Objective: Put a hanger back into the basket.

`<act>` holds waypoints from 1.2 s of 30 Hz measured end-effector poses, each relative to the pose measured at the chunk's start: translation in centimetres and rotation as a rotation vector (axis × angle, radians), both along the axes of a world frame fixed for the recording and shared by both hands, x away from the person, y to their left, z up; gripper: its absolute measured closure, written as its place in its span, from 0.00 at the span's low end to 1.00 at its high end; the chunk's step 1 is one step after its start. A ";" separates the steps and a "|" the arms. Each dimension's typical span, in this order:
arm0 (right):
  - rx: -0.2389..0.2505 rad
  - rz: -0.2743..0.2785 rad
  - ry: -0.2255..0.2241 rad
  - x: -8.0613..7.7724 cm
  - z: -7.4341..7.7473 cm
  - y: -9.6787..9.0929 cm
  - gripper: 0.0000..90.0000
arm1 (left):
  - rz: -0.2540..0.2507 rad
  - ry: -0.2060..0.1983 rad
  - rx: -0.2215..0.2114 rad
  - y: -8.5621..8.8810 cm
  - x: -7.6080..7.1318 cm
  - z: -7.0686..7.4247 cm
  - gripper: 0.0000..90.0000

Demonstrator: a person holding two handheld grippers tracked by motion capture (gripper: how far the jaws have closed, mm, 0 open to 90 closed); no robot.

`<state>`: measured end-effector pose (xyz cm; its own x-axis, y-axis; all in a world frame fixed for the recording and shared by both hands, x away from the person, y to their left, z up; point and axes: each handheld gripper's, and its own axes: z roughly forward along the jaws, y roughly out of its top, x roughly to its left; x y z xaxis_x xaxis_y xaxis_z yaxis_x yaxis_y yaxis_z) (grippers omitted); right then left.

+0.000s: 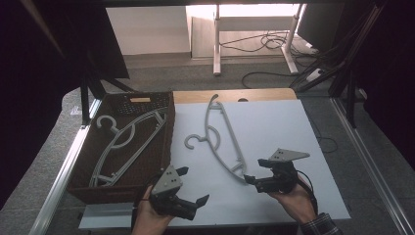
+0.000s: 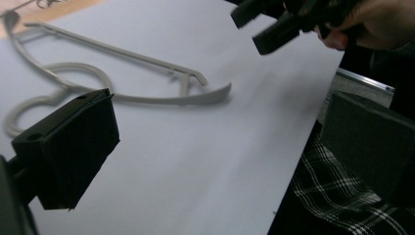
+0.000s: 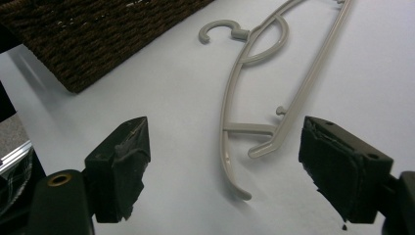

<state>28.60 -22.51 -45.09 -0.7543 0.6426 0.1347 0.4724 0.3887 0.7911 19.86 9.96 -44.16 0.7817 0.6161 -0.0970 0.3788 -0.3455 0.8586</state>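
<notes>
A grey plastic hanger [image 1: 235, 142] lies flat on the white table sheet [image 1: 274, 122], hook toward the basket. My right gripper [image 1: 254, 170] is open just beyond the hanger's near end. In the right gripper view that hanger [image 3: 304, 83] runs away from the gripper [image 3: 232, 164], its lower tip on the sheet between the two wide-apart jaws, touching neither. My left gripper [image 1: 193, 185] is open near the front edge, beside the basket's corner, with nothing between its jaws. The left gripper view [image 2: 220, 152] shows the hanger [image 2: 147, 98] ahead and the right gripper [image 2: 274, 24] at top right.
A brown wicker basket [image 1: 169, 127] at the table's left holds a second grey hanger [image 1: 129, 142]. Metal rails [image 1: 63, 166] run along the table's sides. Beyond the far edge are a white desk frame [image 1: 216, 44] and floor cables [image 1: 269, 41]. A plaid sleeve [image 2: 342, 196] hangs past the front edge.
</notes>
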 end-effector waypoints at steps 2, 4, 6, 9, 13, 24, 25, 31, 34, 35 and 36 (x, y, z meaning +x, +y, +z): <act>-0.001 0.003 0.000 0.0 -0.2 -0.1 0.19 | -0.007 0.008 0.011 -0.5 -0.1 -1.0 0.01; -0.012 0.009 -0.013 0.1 -0.4 0.0 0.17 | -0.027 0.018 0.011 -0.8 -0.1 -1.8 0.01; -0.021 0.017 -0.021 0.1 -0.5 0.1 0.15 | -0.038 0.027 0.005 -1.0 -0.2 -2.4 0.01; -0.036 0.027 -0.021 0.2 -0.8 0.2 0.13 | -0.046 0.029 -0.001 -1.3 -0.4 -3.0 0.01; -0.051 0.033 -0.018 0.5 -1.3 0.2 0.09 | -0.056 0.000 0.028 -1.7 -0.7 -3.6 0.01; -0.116 0.008 0.048 1.4 -1.4 1.4 0.02 | -0.072 -0.059 0.102 -2.1 -1.6 -4.1 0.01; -0.125 0.006 0.053 1.5 -1.4 1.6 0.02 | -0.071 -0.058 0.100 -2.0 -1.6 -4.1 0.01; -0.169 -0.007 0.059 2.6 -0.5 3.0 0.11 | -0.057 -0.058 0.105 -1.9 -1.8 -4.2 0.01; -0.198 -0.015 0.084 3.7 -0.3 3.8 0.17 | -0.056 -0.057 0.106 -1.8 -1.9 -4.2 0.01; -0.219 -0.011 0.087 4.1 -0.3 4.1 0.18 | -0.057 -0.057 0.106 -1.8 -1.9 -4.2 0.01; -0.230 -0.005 0.095 4.5 -0.3 4.4 0.19 | -0.059 -0.057 0.106 -1.8 -1.9 -4.2 0.01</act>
<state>33.12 -18.12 -45.44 -0.7417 0.6685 0.0546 0.5428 0.5505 0.6342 17.93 8.20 -48.34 0.8194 0.5731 0.0118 0.3065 -0.4553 0.8359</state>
